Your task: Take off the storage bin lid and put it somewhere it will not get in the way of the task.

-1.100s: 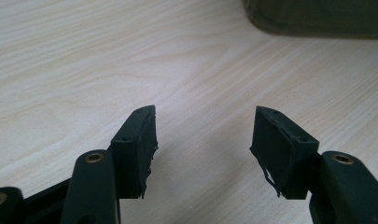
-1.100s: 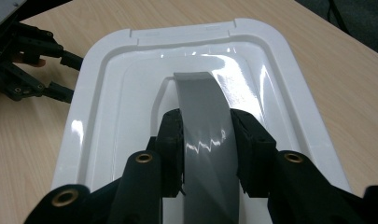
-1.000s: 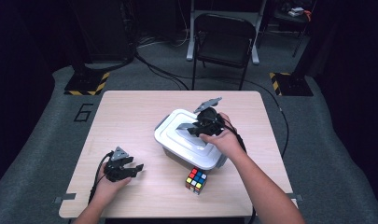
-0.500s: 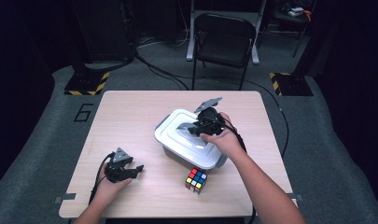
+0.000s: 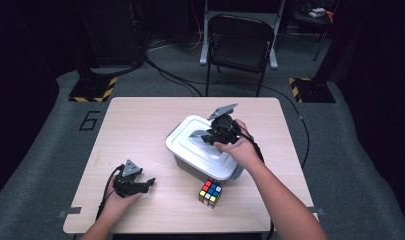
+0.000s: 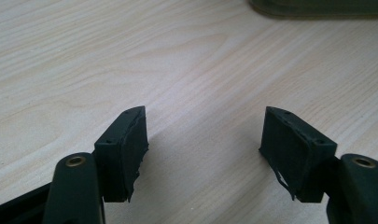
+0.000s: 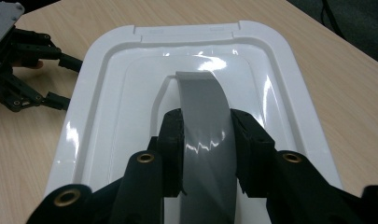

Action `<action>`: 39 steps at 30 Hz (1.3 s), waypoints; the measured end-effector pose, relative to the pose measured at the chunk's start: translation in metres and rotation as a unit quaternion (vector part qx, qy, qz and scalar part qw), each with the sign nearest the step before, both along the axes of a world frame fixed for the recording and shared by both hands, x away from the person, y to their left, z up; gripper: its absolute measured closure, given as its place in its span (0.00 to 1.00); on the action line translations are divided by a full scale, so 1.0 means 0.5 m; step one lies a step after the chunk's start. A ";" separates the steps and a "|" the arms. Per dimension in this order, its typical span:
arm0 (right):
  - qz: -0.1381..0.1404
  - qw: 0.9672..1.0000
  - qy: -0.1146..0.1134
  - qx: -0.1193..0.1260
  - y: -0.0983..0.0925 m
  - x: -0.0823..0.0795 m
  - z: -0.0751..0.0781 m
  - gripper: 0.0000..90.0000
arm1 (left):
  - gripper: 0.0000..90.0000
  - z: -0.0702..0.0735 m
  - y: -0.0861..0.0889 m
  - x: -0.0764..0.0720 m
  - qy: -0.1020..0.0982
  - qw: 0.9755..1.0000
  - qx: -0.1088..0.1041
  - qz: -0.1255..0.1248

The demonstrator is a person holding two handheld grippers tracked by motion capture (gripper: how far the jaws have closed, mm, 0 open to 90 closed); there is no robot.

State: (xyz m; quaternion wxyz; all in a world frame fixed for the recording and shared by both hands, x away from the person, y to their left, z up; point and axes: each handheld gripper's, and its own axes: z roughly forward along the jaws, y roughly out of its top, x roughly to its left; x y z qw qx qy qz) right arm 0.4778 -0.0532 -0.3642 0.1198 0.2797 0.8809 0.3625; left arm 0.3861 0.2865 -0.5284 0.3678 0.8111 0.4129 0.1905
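The right tongs (image 7: 206, 154) clamp the grey handle (image 7: 203, 107) atop the white box lid (image 5: 202, 147) at mid-worktop, the handle's long axis running along the jaws. The left tongs (image 5: 149, 183), empty, have just been opening over bare worktop (image 6: 186, 60) well to the box's near left, so the right hand is nearer.

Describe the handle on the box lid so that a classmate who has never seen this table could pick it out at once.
Find the wooden table, then the white lidded box near its middle. Along the lid's centre runs a grey arched handle, clamped between the right gripper. Unlike the glossy white lid around it, it is grey and bowed upward.
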 end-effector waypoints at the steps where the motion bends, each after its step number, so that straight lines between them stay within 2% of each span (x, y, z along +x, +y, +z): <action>1: -0.003 1.000 0.000 0.002 0.000 -0.001 0.002 0.74 | 0.35 0.000 -0.001 0.000 0.000 1.000 -0.001 0.001; 8: -0.009 1.000 -0.005 0.009 -0.005 -0.004 0.017 0.74 | 0.31 -0.001 -0.004 -0.001 0.000 1.000 -0.001 0.000; 21: -0.007 1.000 -0.019 0.007 -0.009 -0.011 0.049 0.74 | 0.29 0.000 -0.004 -0.001 0.004 1.000 0.002 -0.006; 27: -0.015 1.000 -0.020 0.010 -0.011 -0.017 0.062 0.74 | 0.29 -0.001 -0.004 0.000 0.000 1.000 0.003 -0.005; 30: -0.012 1.000 -0.025 0.006 -0.015 -0.017 0.067 0.74 | 0.28 0.000 -0.003 0.001 0.002 1.000 0.007 -0.009; 39: -0.025 0.999 -0.028 0.006 -0.035 -0.018 0.080 0.74 | 0.24 -0.001 -0.007 0.000 0.004 1.000 0.006 -0.012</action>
